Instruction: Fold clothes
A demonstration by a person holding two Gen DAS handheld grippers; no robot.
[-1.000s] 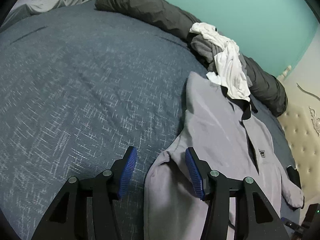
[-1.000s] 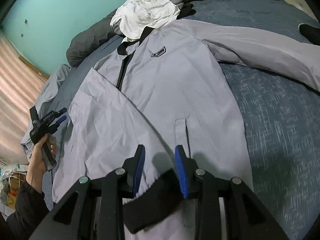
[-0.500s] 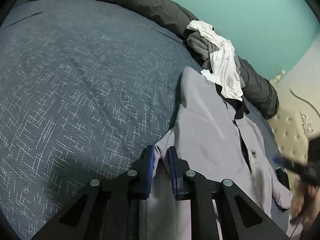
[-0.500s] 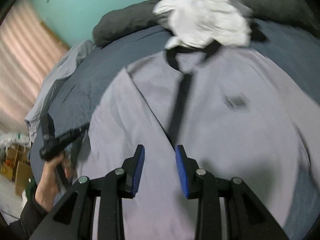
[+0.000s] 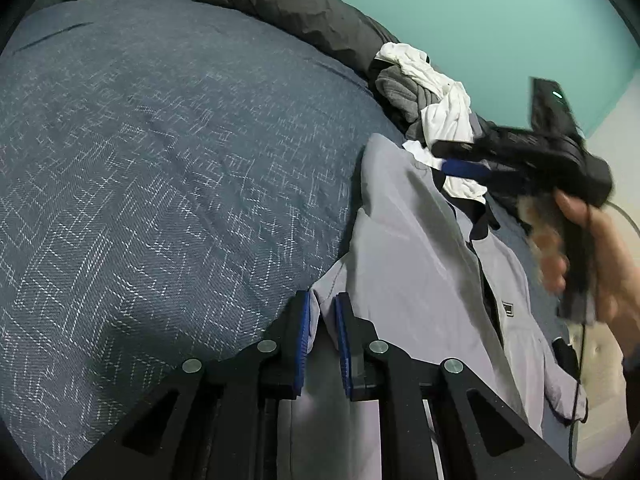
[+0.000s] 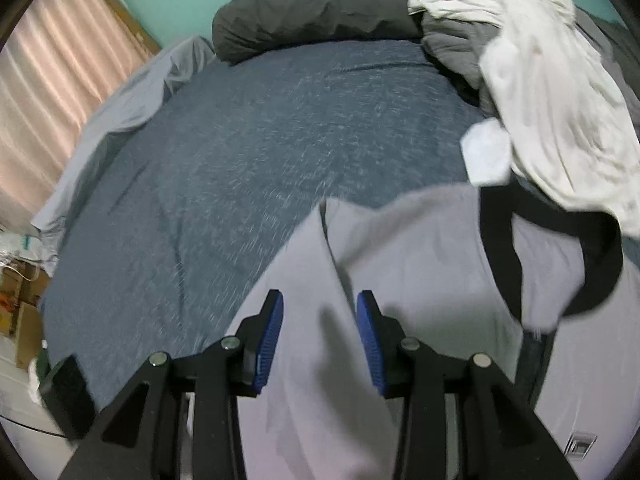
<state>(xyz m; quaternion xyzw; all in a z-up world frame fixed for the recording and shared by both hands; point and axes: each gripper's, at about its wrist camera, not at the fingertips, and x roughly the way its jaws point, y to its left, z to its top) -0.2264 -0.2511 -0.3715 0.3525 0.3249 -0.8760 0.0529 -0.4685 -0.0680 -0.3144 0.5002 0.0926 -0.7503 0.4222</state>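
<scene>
The grey jacket point(image 5: 416, 248) is lying front-up on the bed point(image 5: 168, 152), spread along the side nearest the headboard corner, with its black collar point(image 6: 560, 248) pointing toward the far edge, where a rolled dark duvet point(image 5: 288, 0) is running along the wall. The left hand-held gripper point(image 5: 322, 332) is pinching a fold of the jacket's fabric at what looks like the sleeve, its blue pads closed tight on the cloth. The right hand-held gripper point(image 6: 320, 336) is hovering over the shoulder area with its pads standing well apart and nothing between them but fabric lying loose below. Judging by this, the jacket is partway at most: one sleeve seems to be lying across the chest (the crease near the shoulder suggests it), while the body is showing no fold. A white garment point(image 6: 544, 92) and a grey one point(image 5: 400, 96) are sitting crumpled by the collar, unfolded.
</scene>
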